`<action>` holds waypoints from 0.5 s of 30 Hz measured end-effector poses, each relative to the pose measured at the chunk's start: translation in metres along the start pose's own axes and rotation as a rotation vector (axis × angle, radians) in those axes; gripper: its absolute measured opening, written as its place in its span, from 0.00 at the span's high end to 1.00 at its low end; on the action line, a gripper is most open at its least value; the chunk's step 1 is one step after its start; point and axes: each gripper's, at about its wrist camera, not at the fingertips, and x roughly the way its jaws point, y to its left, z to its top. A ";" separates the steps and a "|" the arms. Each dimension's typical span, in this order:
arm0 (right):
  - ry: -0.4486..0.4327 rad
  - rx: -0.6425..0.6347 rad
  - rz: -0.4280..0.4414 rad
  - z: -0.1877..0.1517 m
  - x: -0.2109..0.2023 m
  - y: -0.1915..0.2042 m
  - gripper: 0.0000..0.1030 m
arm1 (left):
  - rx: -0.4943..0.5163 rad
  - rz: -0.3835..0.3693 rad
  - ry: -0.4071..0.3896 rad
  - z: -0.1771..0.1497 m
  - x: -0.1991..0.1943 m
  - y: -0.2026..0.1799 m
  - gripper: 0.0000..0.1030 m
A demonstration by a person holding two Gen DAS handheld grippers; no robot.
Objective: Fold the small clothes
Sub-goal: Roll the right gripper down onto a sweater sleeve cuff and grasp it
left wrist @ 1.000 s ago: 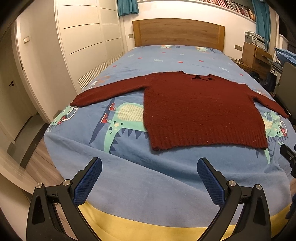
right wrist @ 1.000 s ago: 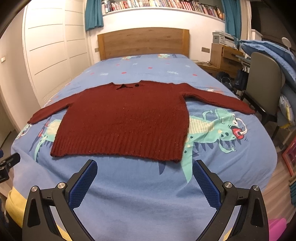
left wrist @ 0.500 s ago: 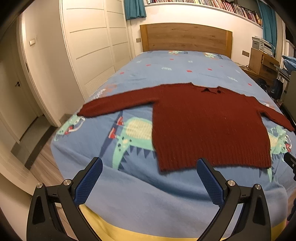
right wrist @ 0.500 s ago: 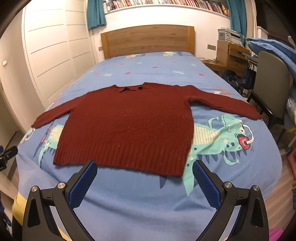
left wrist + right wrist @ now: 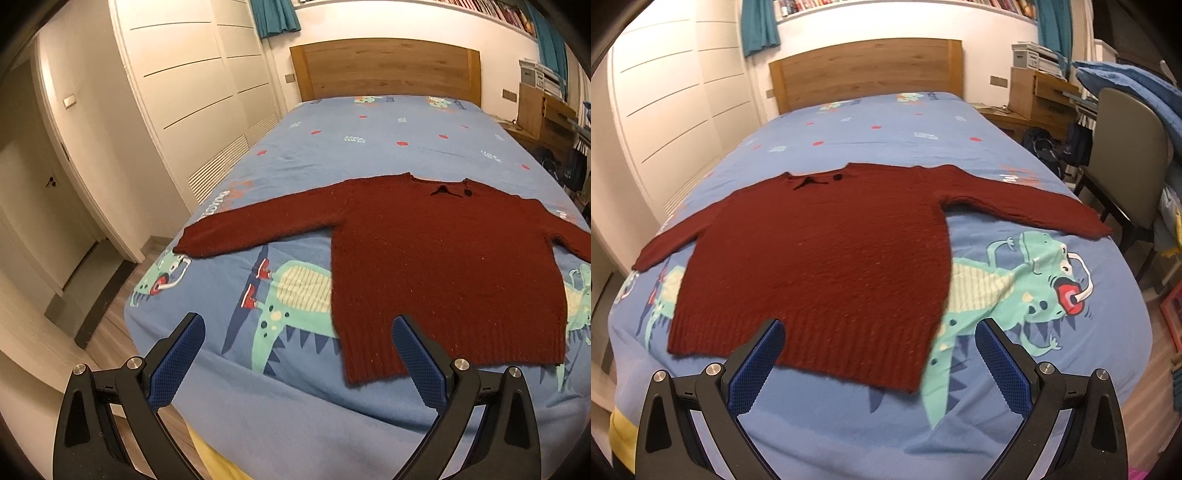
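While both claws hang spread wide above the foot of the bed (image 5: 369, 147), a dark red knitted sweater (image 5: 443, 266) lies flat and unfolded across the blue dinosaur-print cover, collar toward the wooden headboard (image 5: 384, 70) and ribbed hem toward the cameras. Its sleeves stretch out to either side, one cuff reaching the bed's edge by the white wardrobe (image 5: 199, 96), the other ending near the grey chair (image 5: 1126, 155). The left claw (image 5: 297, 363) holds nothing, its blue pads apart, its right finger seen against the hem's near corner. The right claw (image 5: 879, 365) is likewise empty and apart, its left finger in line with the hem; whether either touches the knit cannot be told. A wooden desk (image 5: 1041, 96) stands beyond the chair.
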 end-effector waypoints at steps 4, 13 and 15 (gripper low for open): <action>0.013 0.020 -0.016 0.006 0.012 -0.014 0.00 | 0.031 0.008 0.007 0.011 0.012 -0.011 0.03; 0.011 0.144 -0.068 0.034 0.044 -0.089 0.00 | 0.060 -0.011 0.008 0.036 0.041 -0.039 0.03; 0.016 0.192 -0.081 0.041 0.054 -0.112 0.00 | 0.067 -0.008 0.009 0.040 0.044 -0.042 0.03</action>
